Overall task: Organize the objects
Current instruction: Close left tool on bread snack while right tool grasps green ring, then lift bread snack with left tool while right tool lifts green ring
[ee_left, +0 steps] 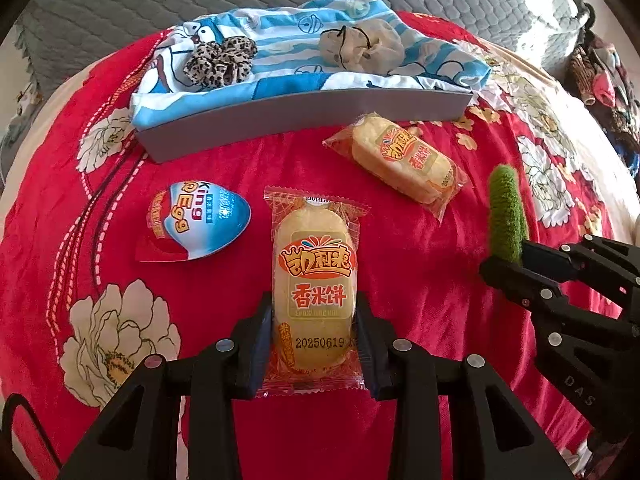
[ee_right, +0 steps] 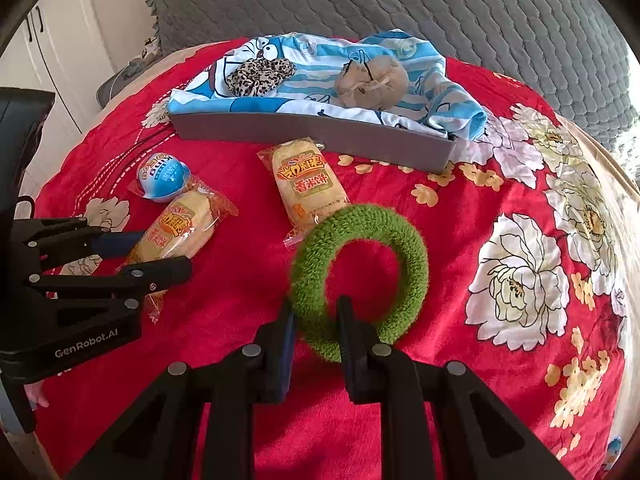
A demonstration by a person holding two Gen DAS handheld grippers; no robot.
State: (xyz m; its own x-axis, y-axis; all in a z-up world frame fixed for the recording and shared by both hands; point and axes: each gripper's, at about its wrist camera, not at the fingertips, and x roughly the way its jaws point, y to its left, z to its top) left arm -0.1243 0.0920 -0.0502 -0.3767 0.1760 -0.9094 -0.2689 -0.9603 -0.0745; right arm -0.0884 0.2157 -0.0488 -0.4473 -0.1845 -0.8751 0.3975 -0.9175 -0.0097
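Red floral bedspread (ee_left: 400, 208): our left gripper (ee_left: 314, 344) clamps rice cracker pack (ee_left: 314, 280), right gripper (ee_right: 318, 332) pinches green scrunchie (ee_right: 360, 276), bare cloth before grey tray (ee_left: 304, 114).

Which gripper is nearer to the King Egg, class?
The left. The left gripper, shut on a rice cracker pack, sits just right of the King Egg. The right gripper, holding the green scrunchie, is farther right.

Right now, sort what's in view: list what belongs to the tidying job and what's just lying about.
Job:
- rice cracker pack in left gripper
- green scrunchie in right gripper
- second cracker pack
- King Egg
- gray tray

Lying about:
- red floral bedspread
- clothes pile
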